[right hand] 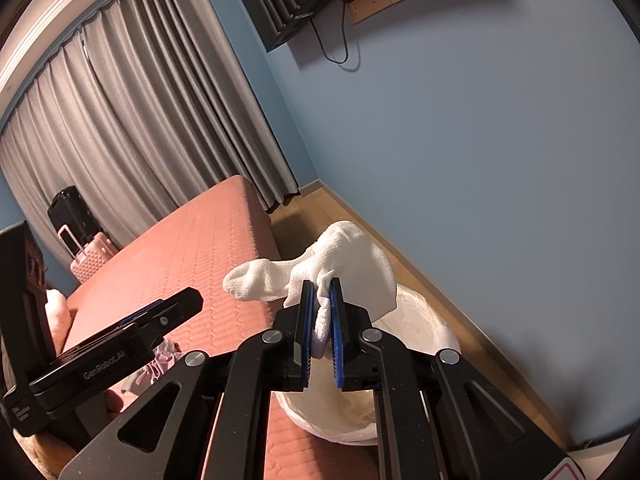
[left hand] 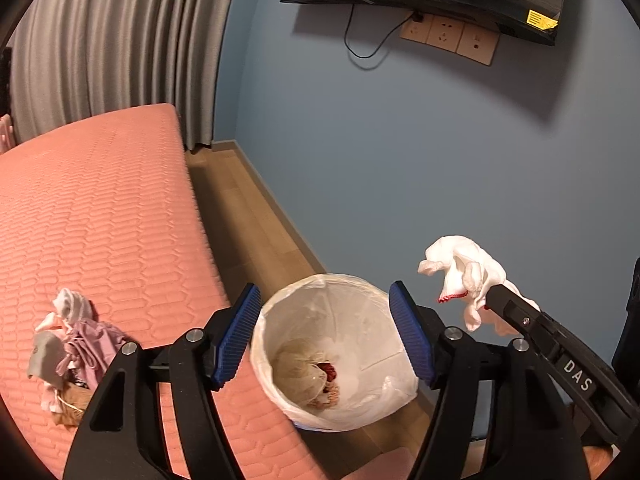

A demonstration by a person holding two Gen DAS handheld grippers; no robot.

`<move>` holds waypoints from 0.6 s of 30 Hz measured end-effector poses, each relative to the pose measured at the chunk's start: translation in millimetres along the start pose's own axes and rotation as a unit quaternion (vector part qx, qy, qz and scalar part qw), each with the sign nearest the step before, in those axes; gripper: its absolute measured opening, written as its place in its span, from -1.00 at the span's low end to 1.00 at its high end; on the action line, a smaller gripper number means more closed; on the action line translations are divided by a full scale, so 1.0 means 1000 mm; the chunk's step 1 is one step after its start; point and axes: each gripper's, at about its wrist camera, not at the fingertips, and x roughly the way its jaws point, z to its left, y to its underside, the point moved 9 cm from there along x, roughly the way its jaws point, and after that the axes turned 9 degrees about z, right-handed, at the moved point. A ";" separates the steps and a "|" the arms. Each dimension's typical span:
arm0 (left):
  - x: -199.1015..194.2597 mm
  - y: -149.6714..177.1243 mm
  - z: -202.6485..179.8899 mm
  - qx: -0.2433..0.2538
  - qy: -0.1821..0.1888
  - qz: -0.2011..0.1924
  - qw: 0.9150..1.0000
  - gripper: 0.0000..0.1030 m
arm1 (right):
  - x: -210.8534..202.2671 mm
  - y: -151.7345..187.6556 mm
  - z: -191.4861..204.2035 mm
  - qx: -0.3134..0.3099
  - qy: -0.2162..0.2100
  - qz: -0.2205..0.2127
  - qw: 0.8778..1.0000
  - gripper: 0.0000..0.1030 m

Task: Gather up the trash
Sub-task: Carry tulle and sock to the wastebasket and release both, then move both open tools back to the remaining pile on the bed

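On the bed [left hand: 100, 208], far left, lay a heap of rags [left hand: 76, 340]: pale lilac cloth with drawstrings, a white sock on top, a grey scrap and something brown beneath. I judged it all soft and light, likely to sag and trail, so the best hold would be a pinch on a bunched fold near the middle of a piece, not on a loose cord.

Further right, my left gripper [left hand: 324, 336] had its fingers spread wide and held nothing. Between them I saw the bin [left hand: 304, 412], lined with a white bag, standing on the floor just beside the bed's edge, with crumpled paper and something red at the bottom.

Right of that, my right gripper [right hand: 320, 320] was clamped tight on a white sock [right hand: 348, 256], with only cloth showing between the blue pads. The sock had a red-stitched edge in the left view. It drooped over both sides of the fingers, limp and featherlight, in no way fragile. It hung above and a little to the right of the bin's mouth. I judged it would drop cleanly once released, though terry weave might cling to the ribbed pads.
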 end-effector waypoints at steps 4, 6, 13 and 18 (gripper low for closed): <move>-0.003 0.001 0.007 -0.009 -0.010 -0.002 1.000 0.25 | 0.012 -0.002 0.004 -0.006 0.000 0.006 1.000 -0.73; -0.004 0.001 0.011 -0.014 -0.013 -0.003 1.000 0.27 | 0.017 -0.004 0.006 -0.009 0.002 0.004 1.000 -0.65; -0.012 0.002 0.026 -0.023 -0.030 -0.010 0.999 0.31 | 0.017 0.000 0.018 -0.018 -0.001 0.004 1.000 -0.34; -0.020 0.005 0.037 -0.041 -0.029 -0.014 0.999 0.31 | 0.015 0.006 0.030 -0.030 0.000 0.009 0.999 -0.16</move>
